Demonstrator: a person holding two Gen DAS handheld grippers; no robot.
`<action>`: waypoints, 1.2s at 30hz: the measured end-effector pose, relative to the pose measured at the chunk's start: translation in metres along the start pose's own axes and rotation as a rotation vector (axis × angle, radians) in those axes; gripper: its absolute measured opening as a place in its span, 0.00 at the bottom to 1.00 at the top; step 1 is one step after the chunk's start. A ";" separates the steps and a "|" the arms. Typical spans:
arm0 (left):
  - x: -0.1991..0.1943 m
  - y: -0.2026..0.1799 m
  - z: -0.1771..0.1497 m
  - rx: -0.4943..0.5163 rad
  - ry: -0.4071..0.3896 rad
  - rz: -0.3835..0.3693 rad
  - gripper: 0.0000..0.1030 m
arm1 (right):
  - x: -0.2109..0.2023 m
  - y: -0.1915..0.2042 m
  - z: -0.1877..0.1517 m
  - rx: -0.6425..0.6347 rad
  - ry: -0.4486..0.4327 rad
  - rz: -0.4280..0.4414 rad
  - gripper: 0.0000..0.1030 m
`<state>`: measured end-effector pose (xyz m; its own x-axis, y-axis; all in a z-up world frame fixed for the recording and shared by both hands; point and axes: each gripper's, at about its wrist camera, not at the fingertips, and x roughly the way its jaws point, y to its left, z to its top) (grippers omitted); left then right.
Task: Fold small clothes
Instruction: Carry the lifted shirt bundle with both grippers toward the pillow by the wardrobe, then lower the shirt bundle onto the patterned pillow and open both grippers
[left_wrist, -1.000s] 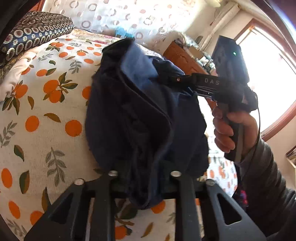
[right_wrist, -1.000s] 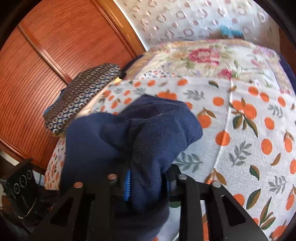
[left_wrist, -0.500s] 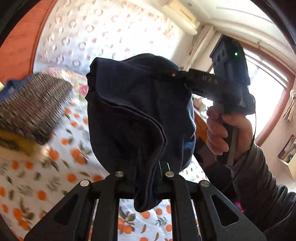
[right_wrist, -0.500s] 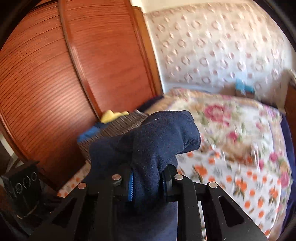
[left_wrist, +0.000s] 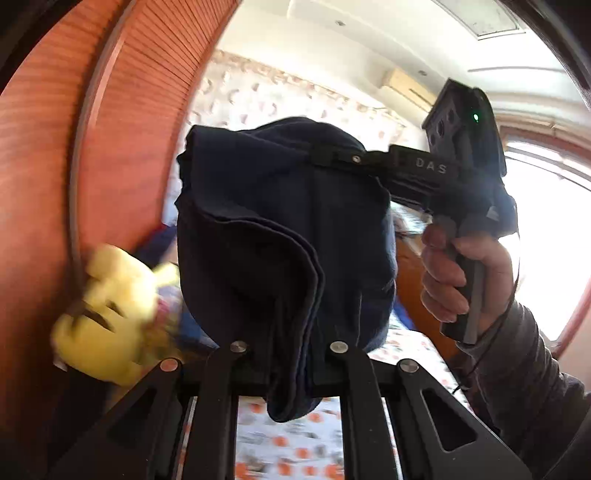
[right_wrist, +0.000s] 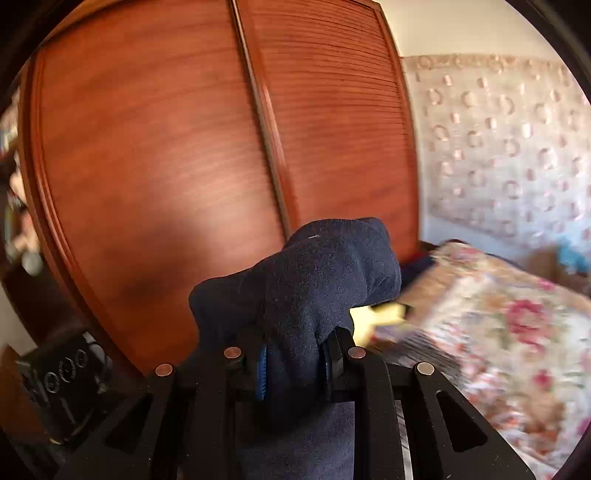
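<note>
The dark blue garment (left_wrist: 280, 236) hangs in the air between the two tools, clear of the bed (left_wrist: 295, 458) with its orange-print sheet below. The left tool (left_wrist: 288, 365) has its jaws pressed nearly together on a bunched fold at the near, lower edge of the cloth, and a loose tail of fabric droops beneath them. The right tool (left_wrist: 325, 157) comes in from the right at the far, upper edge, its tip pinching the top of the garment; the right hand (left_wrist: 461, 277) wraps its handle, with a dark grey sleeve (left_wrist: 524, 369) behind. In the right wrist view that tool (right_wrist: 295, 365) shows its jaws closed on a thick wad of the same blue cloth (right_wrist: 306, 291), which bulges up above the blue-edged pads (right_wrist: 261, 369). A reddish wooden slatted wardrobe (right_wrist: 184, 147) fills the left side behind the garment. A blurred yellow soft toy (left_wrist: 107, 317) sits at the left by the wardrobe, and a flowered quilt (right_wrist: 509, 332) lies on the bed at the right. A patterned curtain (right_wrist: 498, 147) covers the far wall.
</note>
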<state>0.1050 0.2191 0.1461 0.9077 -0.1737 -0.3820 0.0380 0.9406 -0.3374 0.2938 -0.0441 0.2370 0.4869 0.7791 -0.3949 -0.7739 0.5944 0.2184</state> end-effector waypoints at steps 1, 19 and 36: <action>-0.001 0.004 0.005 0.009 0.000 0.014 0.12 | 0.008 -0.007 0.001 0.033 -0.011 0.030 0.21; 0.209 0.062 -0.041 0.024 0.355 0.123 0.15 | 0.157 -0.255 -0.123 0.228 0.290 -0.271 0.41; 0.215 0.067 -0.059 0.054 0.333 0.188 0.23 | 0.167 -0.168 -0.135 0.016 0.232 -0.385 0.52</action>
<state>0.2779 0.2277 -0.0088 0.7156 -0.0739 -0.6946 -0.0862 0.9774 -0.1929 0.4500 -0.0409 0.0143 0.6333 0.4362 -0.6392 -0.5465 0.8369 0.0297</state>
